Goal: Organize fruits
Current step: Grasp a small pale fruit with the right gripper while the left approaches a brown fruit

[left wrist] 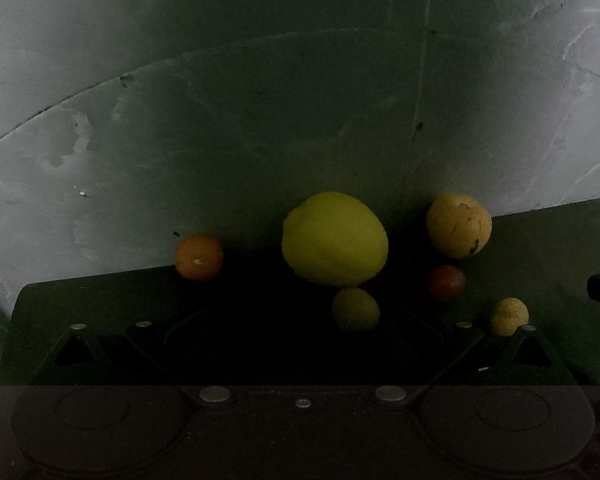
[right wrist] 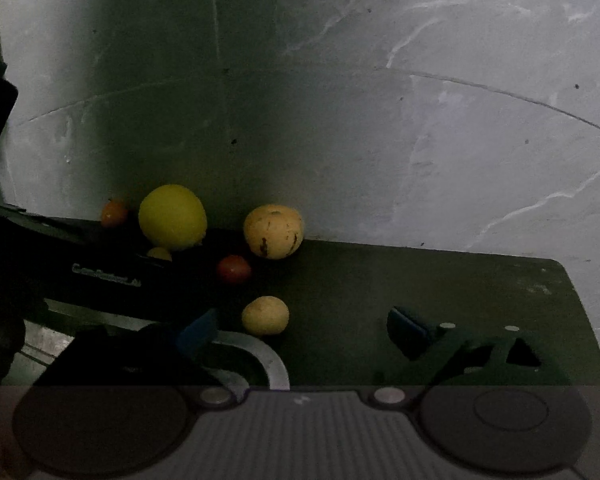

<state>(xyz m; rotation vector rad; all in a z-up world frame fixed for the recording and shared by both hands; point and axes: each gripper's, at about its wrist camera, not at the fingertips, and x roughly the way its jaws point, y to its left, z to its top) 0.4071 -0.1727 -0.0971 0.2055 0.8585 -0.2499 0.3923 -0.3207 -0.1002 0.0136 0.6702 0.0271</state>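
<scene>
Dim scene, six fruits on a dark mat [left wrist: 540, 248] over a pale marbled floor [left wrist: 100, 140].

From the left wrist view, left to right: small orange fruit [left wrist: 199, 257] at nine o'clock of the big yellow-green fruit [left wrist: 334, 239], sitting right at the mat's far edge. Small dull-yellow fruit [left wrist: 356, 309] just at five o'clock of the big one, nearly touching it. Speckled tan fruit [left wrist: 459, 225] at three o'clock of the big one, apart from it. Small red fruit [left wrist: 446, 282] just below the speckled one, at six o'clock. Small pale-yellow fruit [left wrist: 509, 316] at four o'clock of the red one, near the right linkage. Left gripper [left wrist: 300, 332] spread wide, fingers lost in shadow, nothing between them; the dull-yellow fruit just ahead of the gap.

From the right wrist view, left to right: dark body of the other gripper crossing at nine o'clock, lettering unreadable. Orange fruit [right wrist: 114, 213] beside the big yellow-green fruit [right wrist: 172, 217], dull-yellow fruit [right wrist: 159, 253] partly hidden beneath it. Red fruit [right wrist: 233, 269] at seven o'clock of the speckled tan fruit [right wrist: 274, 231]. Pale-yellow fruit [right wrist: 265, 315] at six o'clock of the red one, just beside the left blue pad [right wrist: 198, 330]. Right gripper [right wrist: 304, 332] spread wide, holding nothing. Curved grey rim [right wrist: 272, 360] at the mat's near edge, below the pale-yellow fruit.
</scene>
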